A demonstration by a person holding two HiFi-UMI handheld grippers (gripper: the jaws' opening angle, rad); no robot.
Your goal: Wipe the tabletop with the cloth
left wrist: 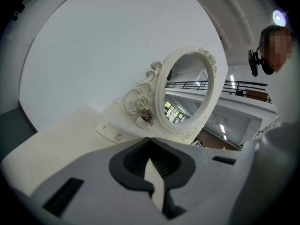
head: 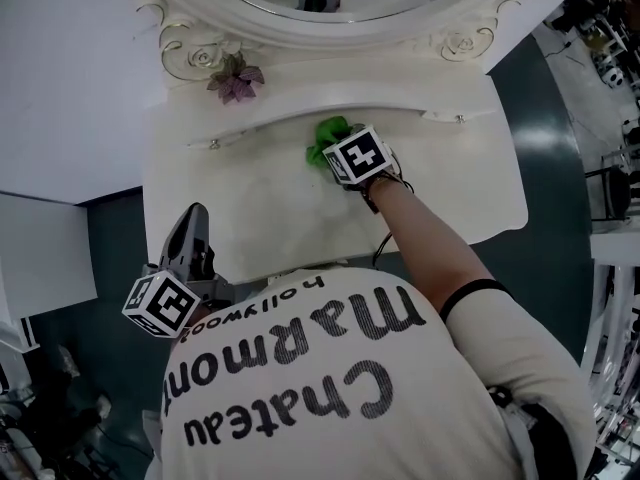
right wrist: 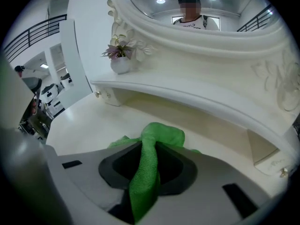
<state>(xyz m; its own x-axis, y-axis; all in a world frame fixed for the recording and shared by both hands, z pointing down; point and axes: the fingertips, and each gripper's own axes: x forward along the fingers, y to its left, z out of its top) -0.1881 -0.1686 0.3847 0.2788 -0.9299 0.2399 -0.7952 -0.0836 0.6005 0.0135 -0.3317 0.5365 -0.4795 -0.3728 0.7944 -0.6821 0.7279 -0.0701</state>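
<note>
the right tongs (right wrist: 149, 150) pinch the crumpled green microfibre cloth (right wrist: 161, 131), bunched just ahead of their tips at the back of the cream-white surface (head: 250, 208). the left tongs (left wrist: 149, 139), closed and empty, hang well apart, front-left.

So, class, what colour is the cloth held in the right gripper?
The cloth is bright green. It shows best in the right gripper view.

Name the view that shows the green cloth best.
The right gripper view: the green cloth fills its centre, pinched between the jaws. The head view shows a small bunch beyond the marker cube; the left gripper view, none.
</note>
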